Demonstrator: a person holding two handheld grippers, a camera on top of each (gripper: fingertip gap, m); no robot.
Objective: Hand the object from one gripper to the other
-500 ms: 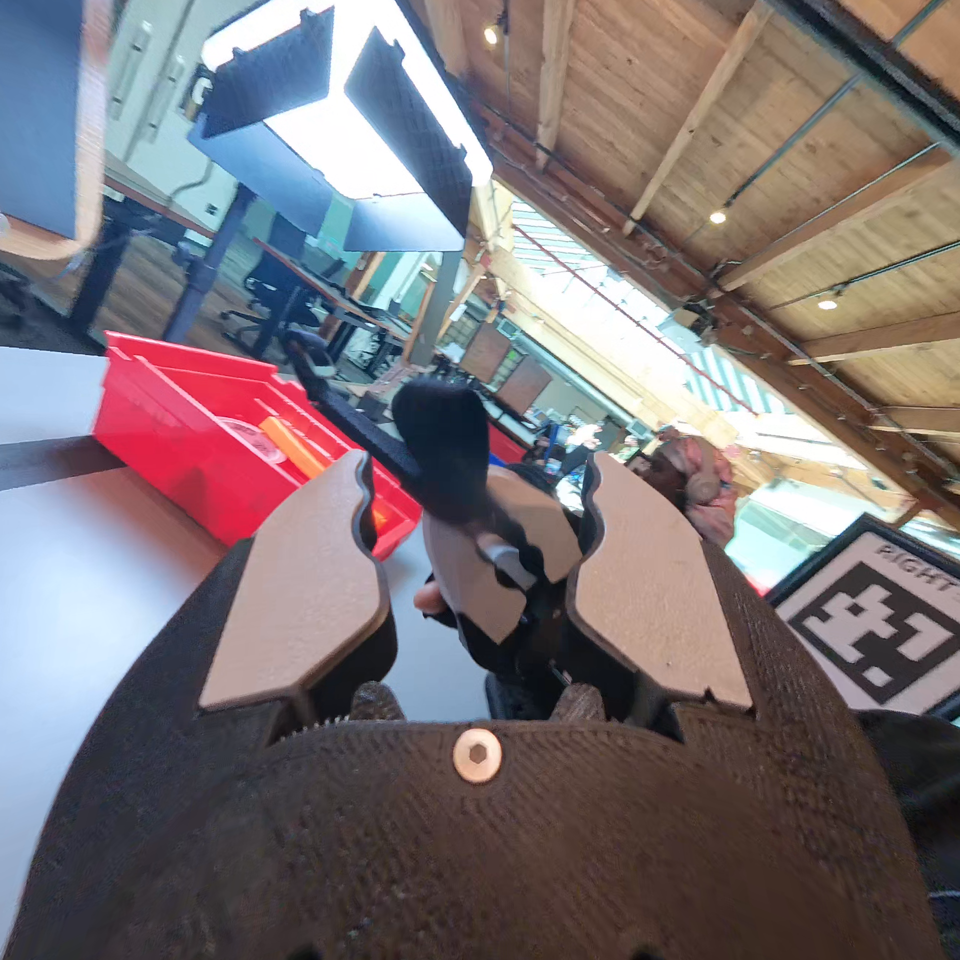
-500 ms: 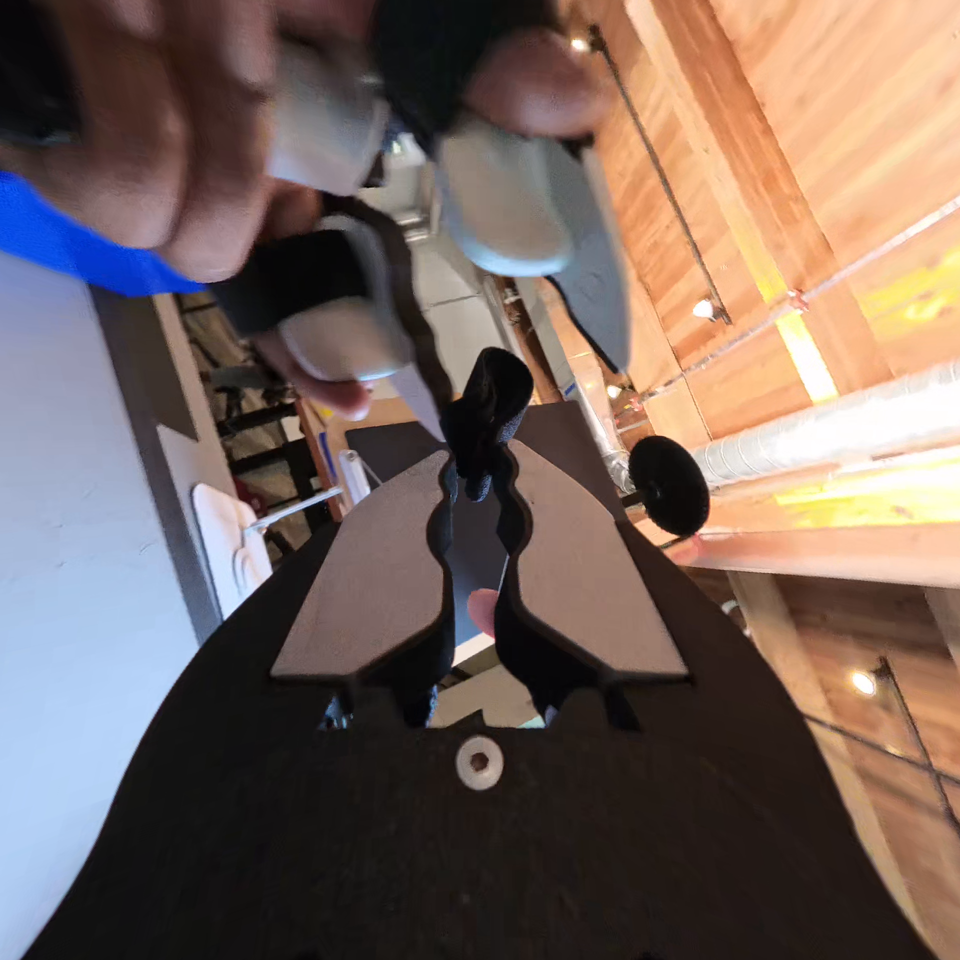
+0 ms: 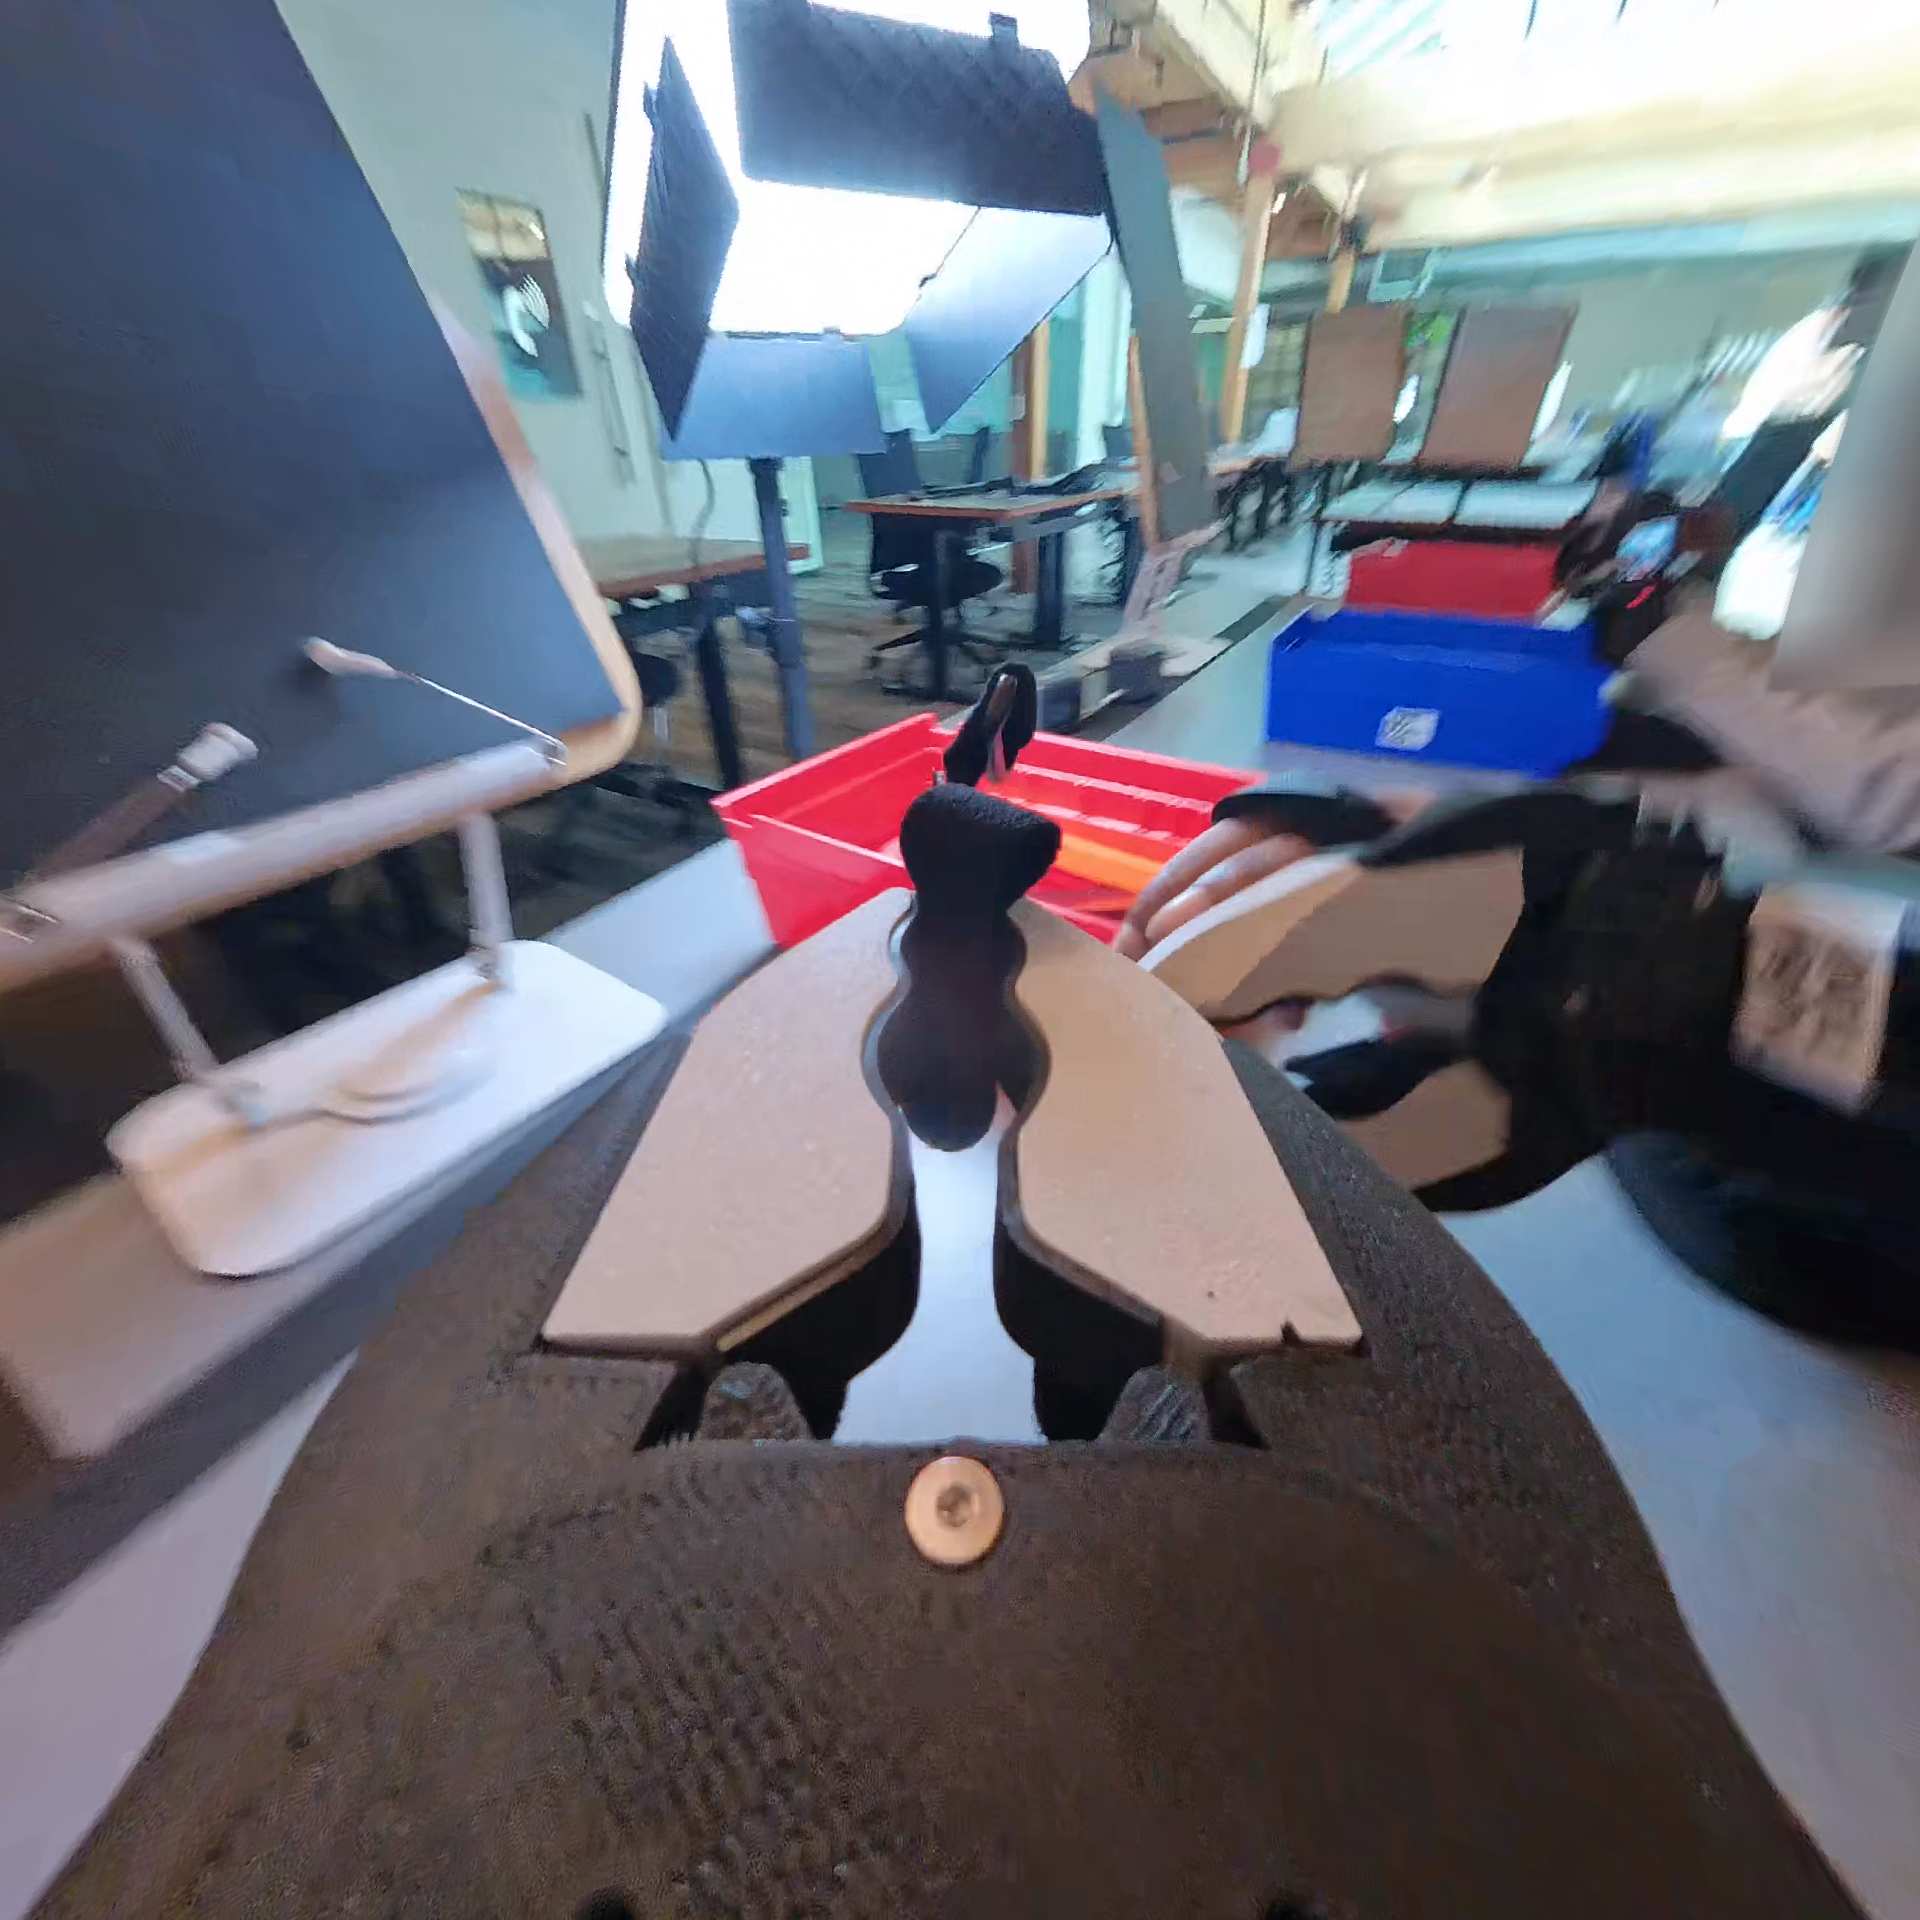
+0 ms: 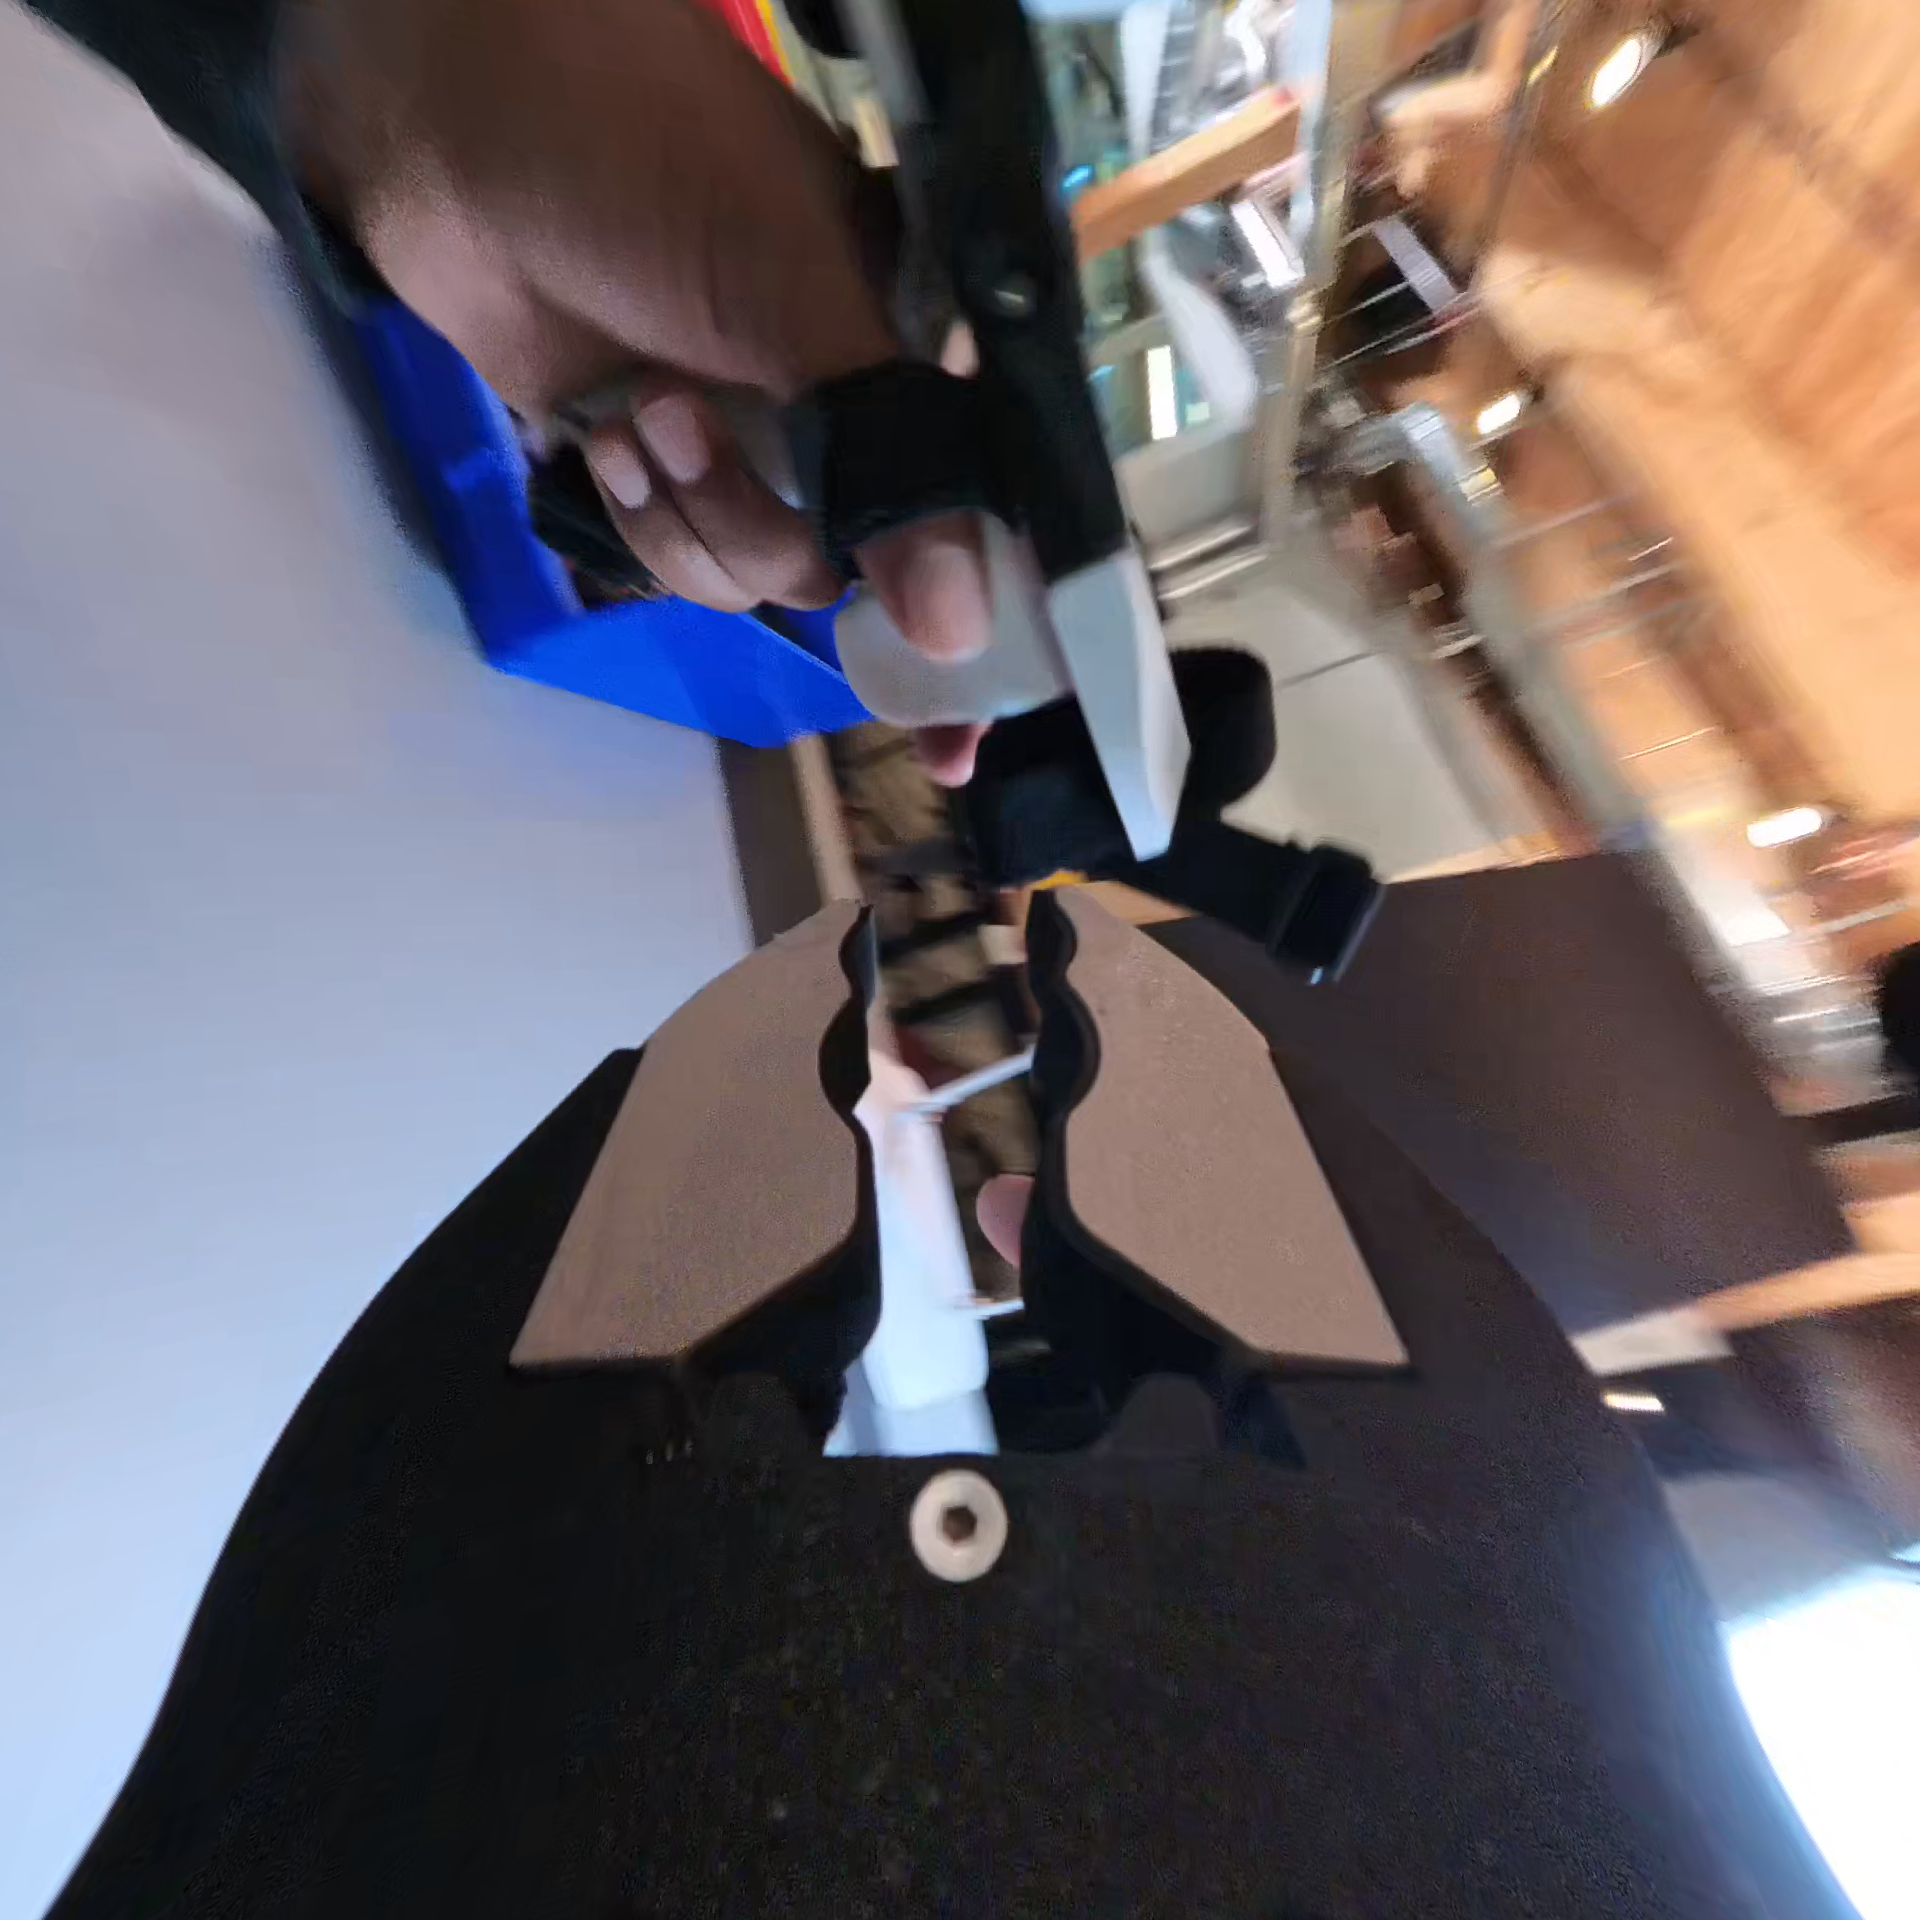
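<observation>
While the left gripper [image 3: 961, 1023] clamps the black object [image 3: 966, 935] near its tips, above the table's [image 3: 1714, 1455] far edge before the red bin [image 3: 821, 831], the right gripper [image 4: 951, 935] stands apart, empty. Such a shallow grip might slip if jolted.

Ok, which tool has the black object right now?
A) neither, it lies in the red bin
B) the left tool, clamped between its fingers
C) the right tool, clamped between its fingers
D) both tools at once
B: in the left wrist view the left tool is shut on the black object, while the right tool stands open with nothing between its fingers.
</observation>
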